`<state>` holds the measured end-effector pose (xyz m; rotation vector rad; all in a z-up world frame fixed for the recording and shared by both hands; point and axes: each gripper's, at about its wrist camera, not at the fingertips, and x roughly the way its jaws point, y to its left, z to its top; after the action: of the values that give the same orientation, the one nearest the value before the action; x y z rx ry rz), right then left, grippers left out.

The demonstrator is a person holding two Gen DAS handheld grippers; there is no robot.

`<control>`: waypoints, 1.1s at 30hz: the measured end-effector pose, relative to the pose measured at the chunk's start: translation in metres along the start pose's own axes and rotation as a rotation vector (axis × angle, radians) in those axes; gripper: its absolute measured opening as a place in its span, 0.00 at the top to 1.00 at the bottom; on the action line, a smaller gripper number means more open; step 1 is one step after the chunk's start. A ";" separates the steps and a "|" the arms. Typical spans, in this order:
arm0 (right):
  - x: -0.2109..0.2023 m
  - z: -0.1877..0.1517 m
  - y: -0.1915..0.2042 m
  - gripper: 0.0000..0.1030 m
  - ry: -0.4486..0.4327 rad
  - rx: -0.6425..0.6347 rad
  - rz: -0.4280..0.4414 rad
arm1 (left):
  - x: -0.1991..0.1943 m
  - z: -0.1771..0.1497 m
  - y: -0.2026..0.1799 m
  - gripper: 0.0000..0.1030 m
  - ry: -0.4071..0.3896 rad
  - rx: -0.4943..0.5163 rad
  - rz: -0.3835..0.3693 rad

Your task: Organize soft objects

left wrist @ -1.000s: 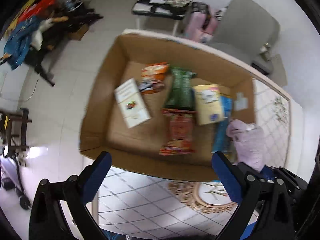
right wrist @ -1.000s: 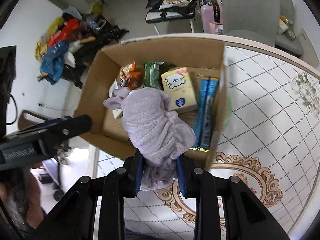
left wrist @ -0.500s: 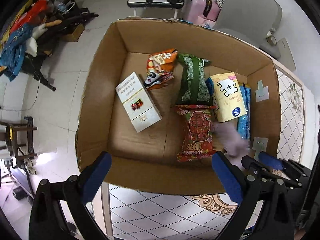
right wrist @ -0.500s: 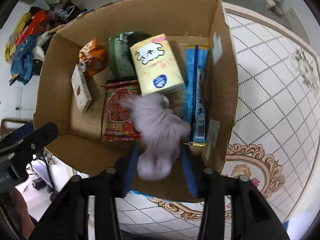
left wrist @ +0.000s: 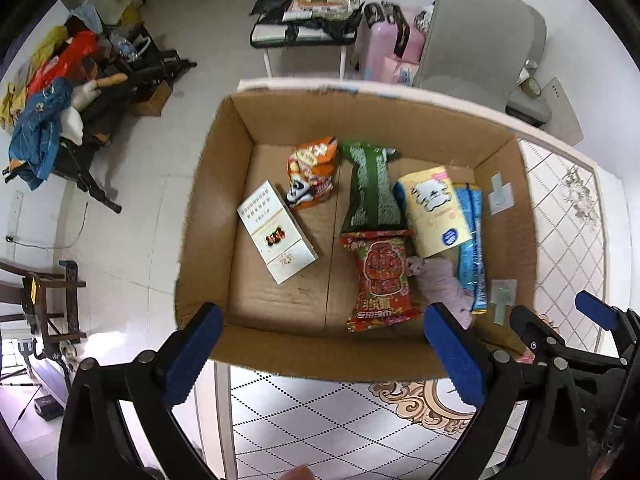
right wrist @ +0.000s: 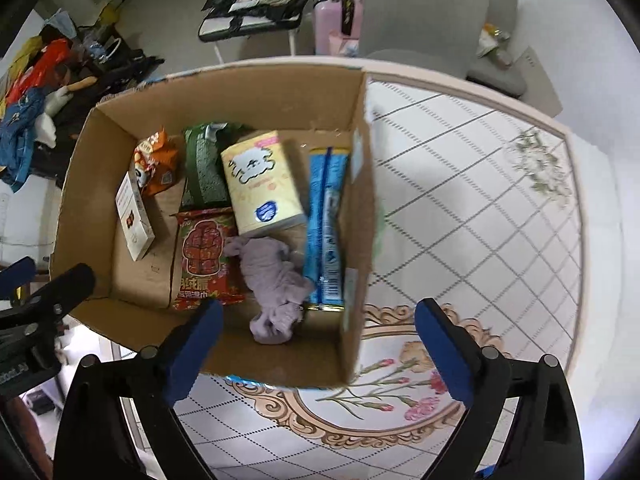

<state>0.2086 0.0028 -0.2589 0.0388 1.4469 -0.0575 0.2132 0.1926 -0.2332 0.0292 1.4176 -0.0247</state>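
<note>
A lilac soft cloth point(right wrist: 274, 284) lies loose in the cardboard box point(right wrist: 288, 80), between the red snack bag point(right wrist: 202, 256) and the blue packet point(right wrist: 326, 224). It also shows in the left wrist view point(left wrist: 440, 280). My right gripper point(right wrist: 318, 346) is open and empty above the box's near wall. My left gripper point(left wrist: 320, 354) is open and empty above the near wall of the box point(left wrist: 320, 354). The right gripper's fingers point(left wrist: 596, 316) show at the right of the left wrist view.
The box also holds a yellow tissue pack point(right wrist: 260, 182), a green bag point(right wrist: 204, 164), an orange bag point(right wrist: 154, 162) and a white carton point(right wrist: 134, 216). The box stands on a tiled table point(right wrist: 480, 220). A grey chair point(right wrist: 436, 12) and clutter point(left wrist: 52, 92) lie beyond.
My right gripper opened and let go of the lilac cloth, which dropped into the box. The gripper then drew back. The left gripper stayed open.
</note>
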 end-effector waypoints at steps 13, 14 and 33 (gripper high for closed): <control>-0.192 -0.058 -0.023 0.05 -0.277 0.020 0.057 | -0.161 -0.042 -0.010 0.00 -0.245 0.037 0.017; -0.208 -0.064 -0.023 0.05 -0.298 0.017 0.033 | -0.178 -0.049 -0.010 0.00 -0.264 0.034 0.019; -0.329 -0.120 -0.025 0.05 -0.398 0.004 -0.012 | -0.277 -0.103 0.001 0.00 -0.382 -0.022 0.042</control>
<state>0.0482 -0.0096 0.0533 0.0204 1.0488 -0.0738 0.0689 0.1969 0.0248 0.0344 1.0350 0.0191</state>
